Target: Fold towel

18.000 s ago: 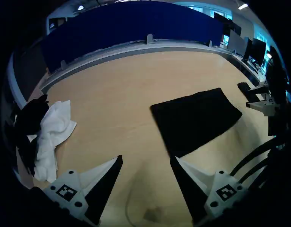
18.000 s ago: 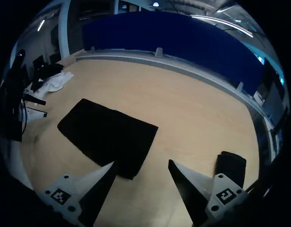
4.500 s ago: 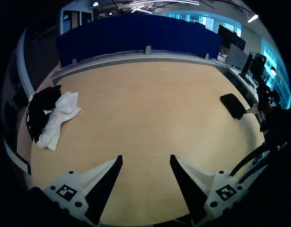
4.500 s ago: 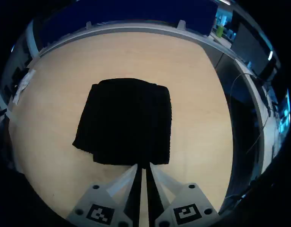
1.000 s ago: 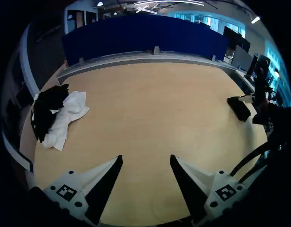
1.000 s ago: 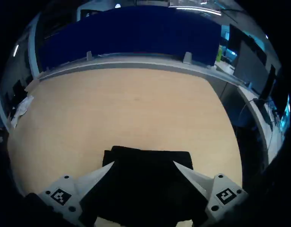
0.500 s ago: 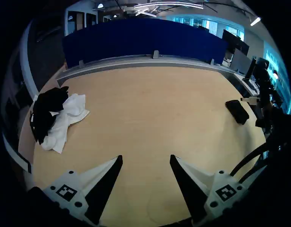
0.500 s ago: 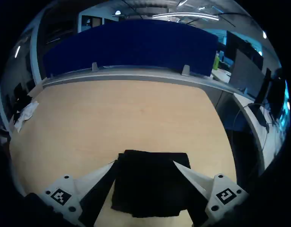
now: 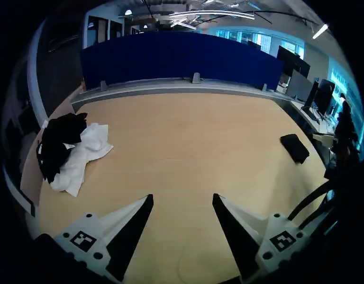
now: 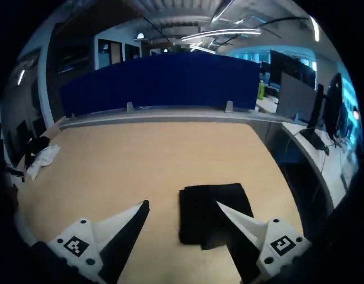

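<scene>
Left gripper view takes in the wooden table [image 9: 182, 132], the largest thing here, bare over most of its top. Along its far edge at 12 o'clock runs a blue partition [image 9: 182, 57].

At 9 o'clock, near the table's edge, lies a loose pile: a white towel [image 9: 85, 151] with a black cloth [image 9: 59, 137] heaped against it, both crumpled. At 3 o'clock, well apart from the pile, lies the folded black towel [image 9: 295, 147], a small flat packet.

In the right gripper view that packet [image 10: 208, 215] sits at about 5 o'clock, flat on the table [image 10: 149, 156], just ahead of the right gripper [image 10: 182, 203] and partly behind one of its fingers. The jaws stand wide and grip nothing. The left gripper [image 9: 182, 199] is spread wide as well, over bare wood, holding nothing.

By my reading, the black towel is folded and set down, so the work sits between pieces. The next move probably calls for both grippers to go to the pile at 9 o'clock. One towel must be pinched free of the tangle, then drawn to open wood and spread flat. Separating the white from the black without dragging both is the tricky part.
</scene>
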`<state>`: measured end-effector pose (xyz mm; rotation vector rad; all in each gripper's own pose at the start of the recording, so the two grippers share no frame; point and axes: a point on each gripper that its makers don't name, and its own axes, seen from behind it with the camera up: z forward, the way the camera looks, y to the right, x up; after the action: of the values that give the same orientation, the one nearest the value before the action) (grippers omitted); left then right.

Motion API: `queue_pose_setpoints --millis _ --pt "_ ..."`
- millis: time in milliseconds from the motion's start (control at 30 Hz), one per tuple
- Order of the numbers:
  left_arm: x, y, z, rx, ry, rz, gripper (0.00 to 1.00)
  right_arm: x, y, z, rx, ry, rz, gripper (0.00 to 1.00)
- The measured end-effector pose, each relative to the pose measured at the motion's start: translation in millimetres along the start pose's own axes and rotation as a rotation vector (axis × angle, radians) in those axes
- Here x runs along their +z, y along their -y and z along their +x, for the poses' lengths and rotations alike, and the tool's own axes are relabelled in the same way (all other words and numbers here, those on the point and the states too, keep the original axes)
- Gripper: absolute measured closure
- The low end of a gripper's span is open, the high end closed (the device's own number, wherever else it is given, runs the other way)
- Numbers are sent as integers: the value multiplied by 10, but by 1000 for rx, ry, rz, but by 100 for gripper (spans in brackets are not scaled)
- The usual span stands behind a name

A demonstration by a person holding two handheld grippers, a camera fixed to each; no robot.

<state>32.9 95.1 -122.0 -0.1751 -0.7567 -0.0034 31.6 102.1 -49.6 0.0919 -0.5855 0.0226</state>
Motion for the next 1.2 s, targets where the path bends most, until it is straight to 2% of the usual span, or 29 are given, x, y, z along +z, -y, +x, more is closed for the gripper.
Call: queue_pose_setpoints --millis 300,400,667,967,1100,1200 --pt "3 26 59 -35 -56 -14 8 -413 776 282 104 -159 73 0" --pt "12 31 116 -45 -85 -21 7 -481 997 383 108 -218 94 0" --pt "46 127 354 -65 -185 -18 8 -498 1442 463 65 -281 113 0" --pt "-102 280 793 -42 -384 23 7 -562 1732 760 70 -409 101 0" --pt "-170 335 945 -45 -469 30 7 -607 1750 869 66 -461 77 0" --pt "-173 387 966 -50 -500 36 7 -612 1719 901 57 -476 50 0"
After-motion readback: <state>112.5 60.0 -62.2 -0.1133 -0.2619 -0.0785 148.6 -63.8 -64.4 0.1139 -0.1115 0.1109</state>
